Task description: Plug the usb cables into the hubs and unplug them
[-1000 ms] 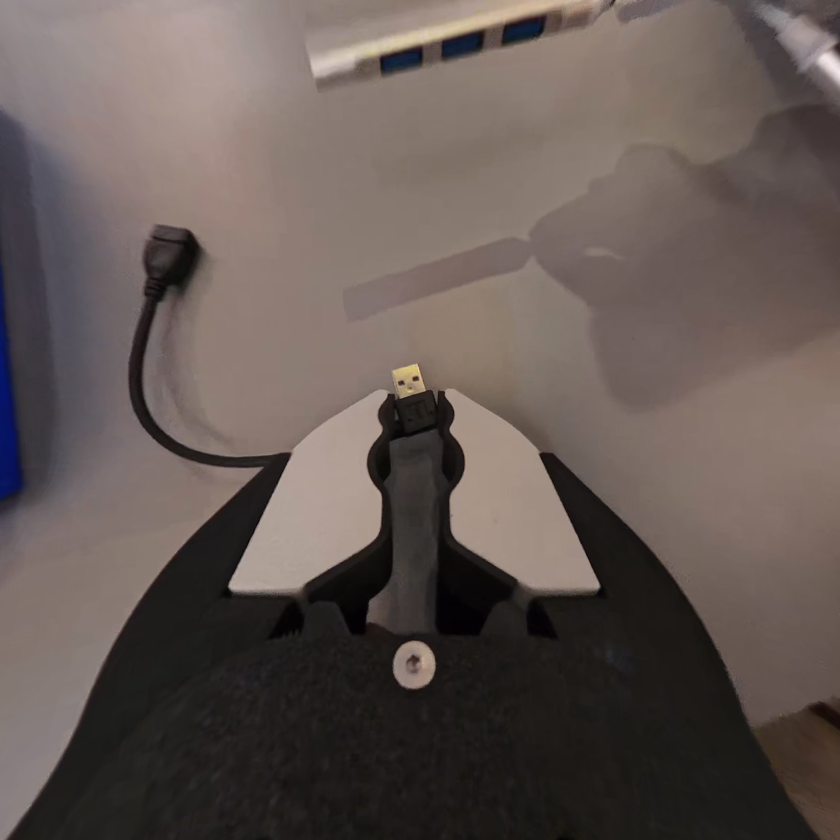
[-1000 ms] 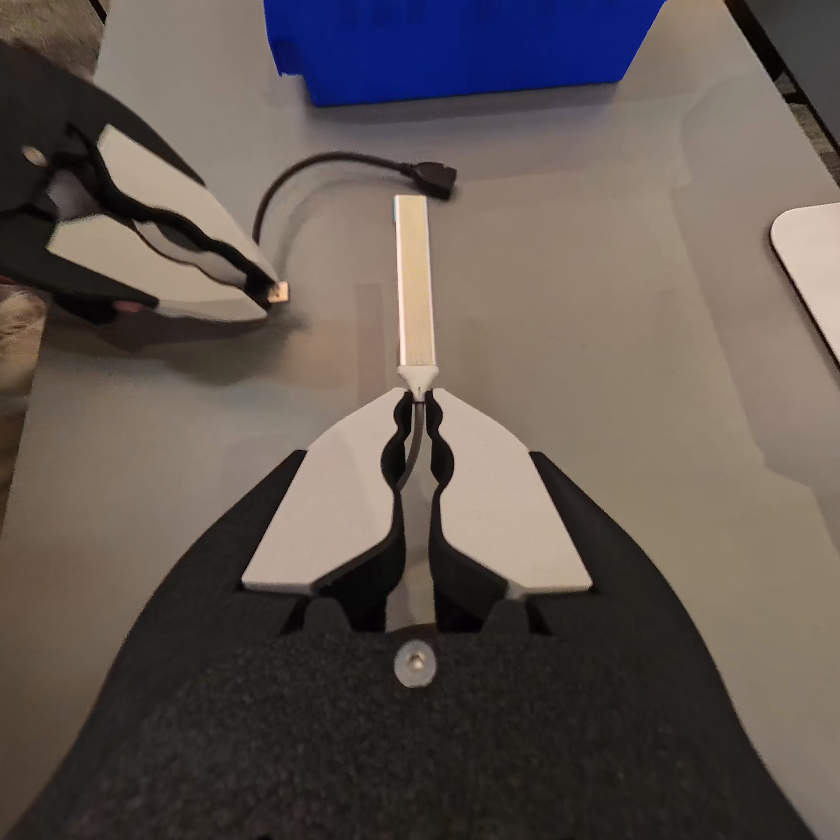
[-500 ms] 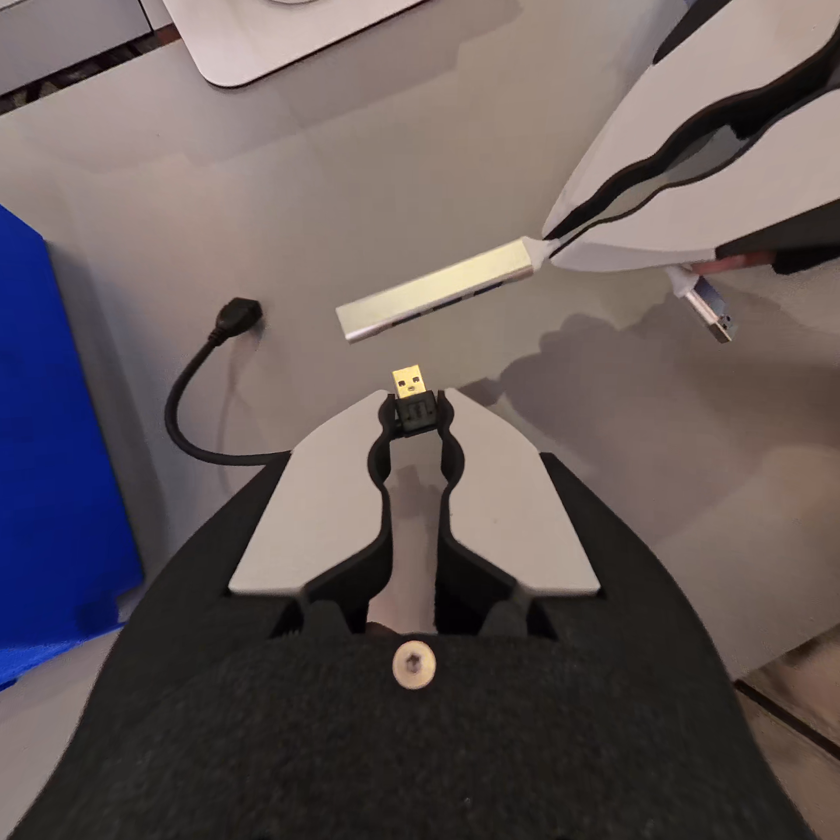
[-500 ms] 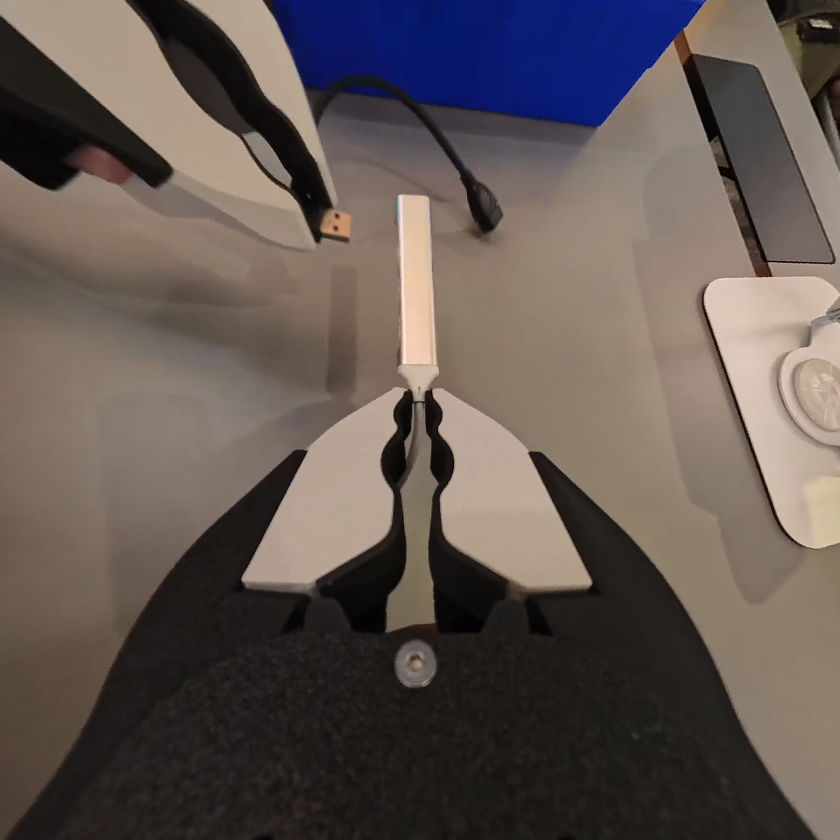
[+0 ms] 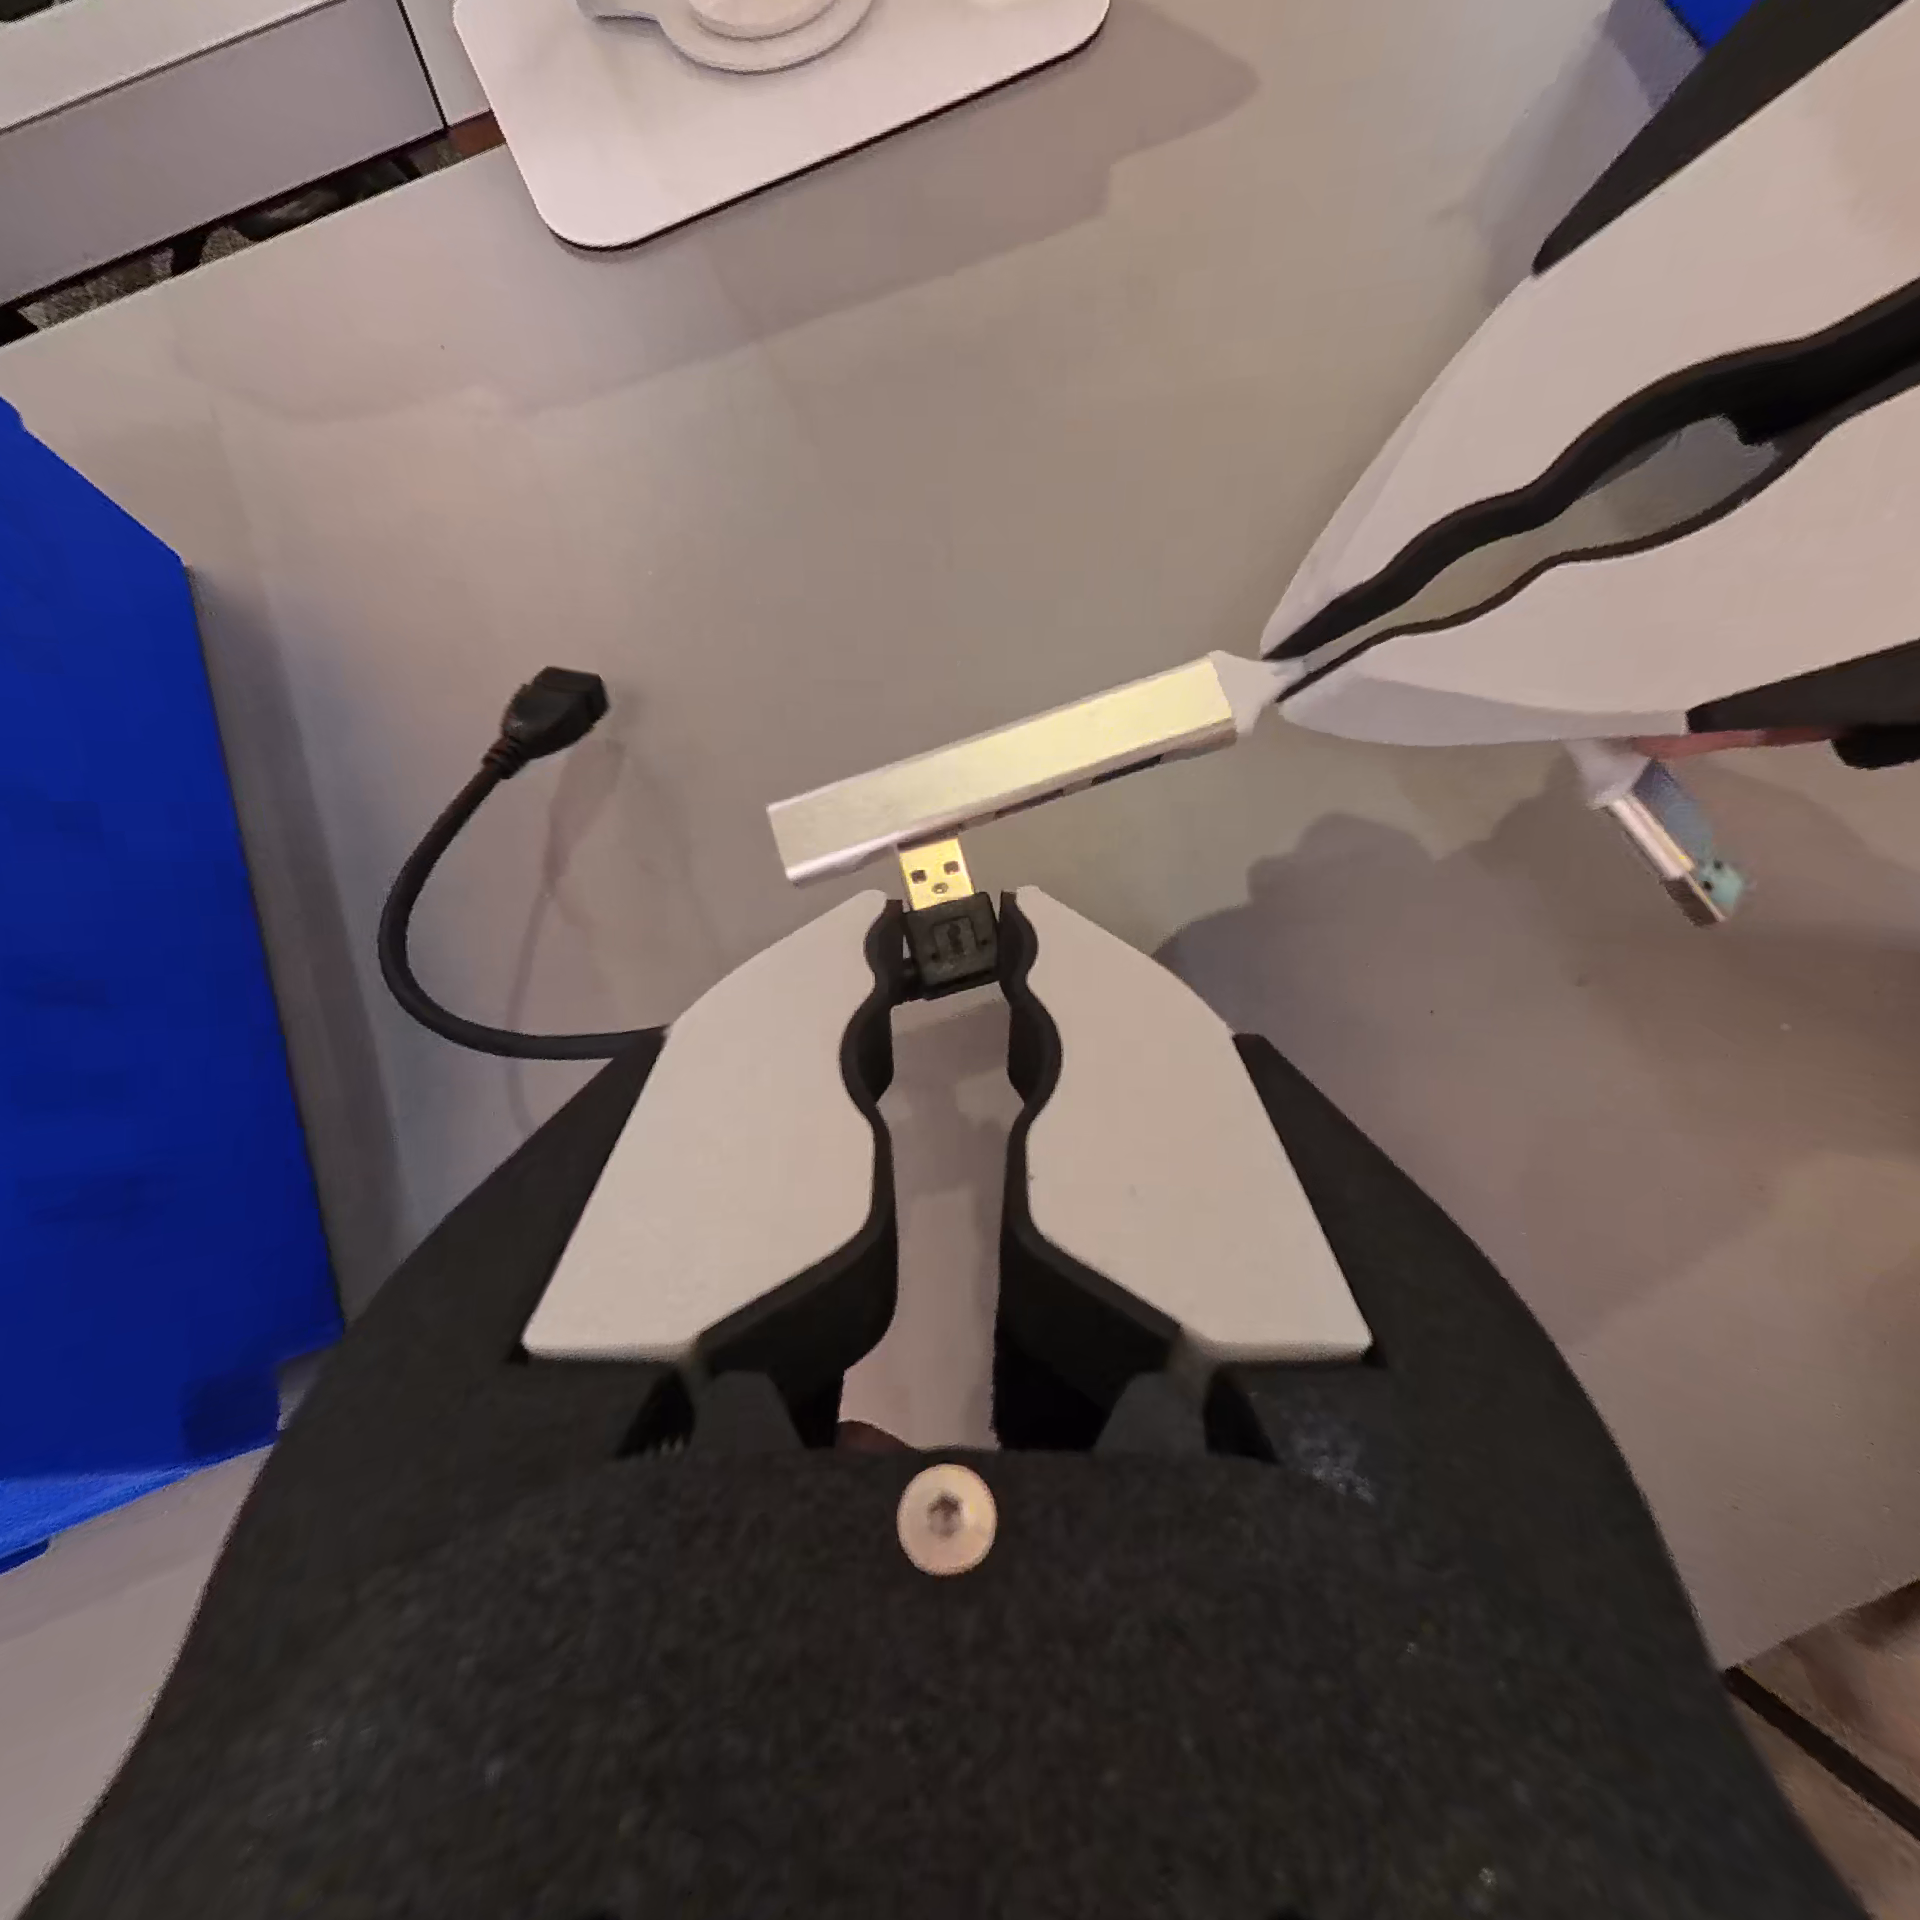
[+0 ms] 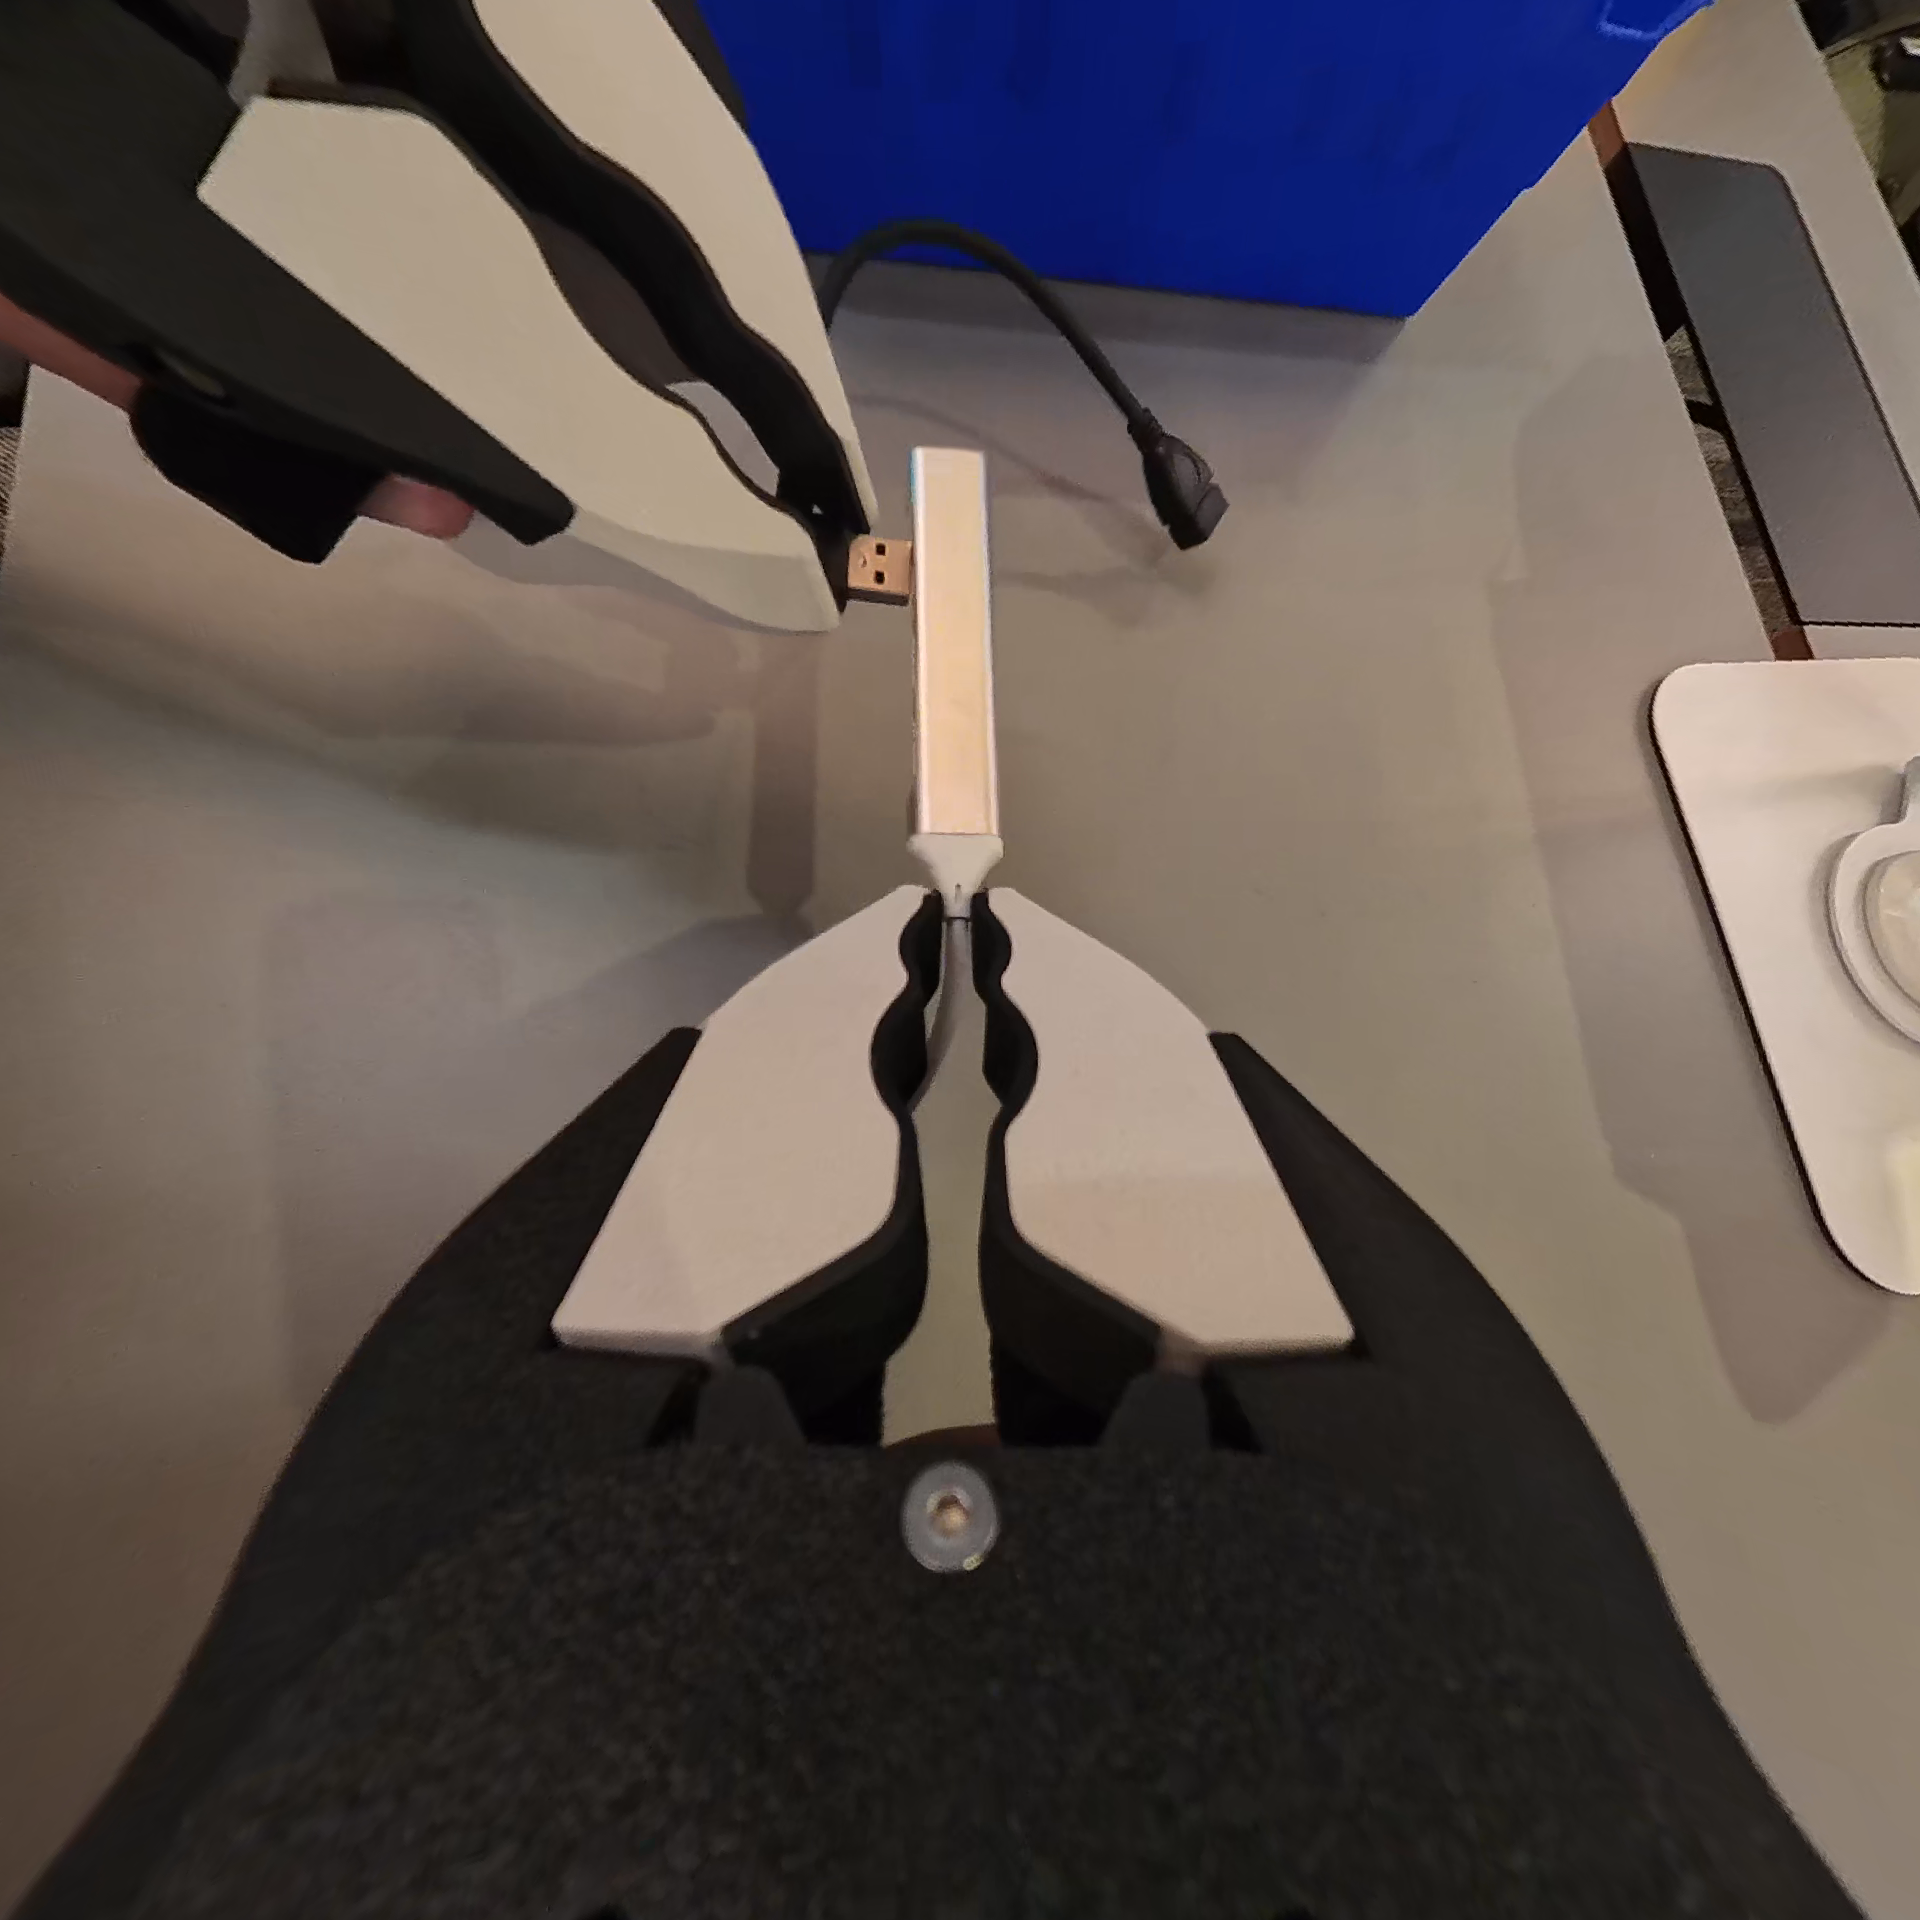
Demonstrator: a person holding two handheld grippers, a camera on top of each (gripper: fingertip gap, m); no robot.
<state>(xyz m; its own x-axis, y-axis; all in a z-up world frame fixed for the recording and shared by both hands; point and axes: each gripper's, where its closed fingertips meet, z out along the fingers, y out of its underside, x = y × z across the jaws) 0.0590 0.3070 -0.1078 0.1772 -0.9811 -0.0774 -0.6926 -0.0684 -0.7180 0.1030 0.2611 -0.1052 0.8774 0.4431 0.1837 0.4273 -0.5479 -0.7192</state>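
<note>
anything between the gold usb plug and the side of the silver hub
Nothing: the gold plug tip is right at the silver hub side in the right wrist view.

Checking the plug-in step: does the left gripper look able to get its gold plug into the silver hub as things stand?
Probably yes. The left gripper holds the gold plug right at the silver hub side, nothing between them; the right gripper holds the hub above the table.
</note>
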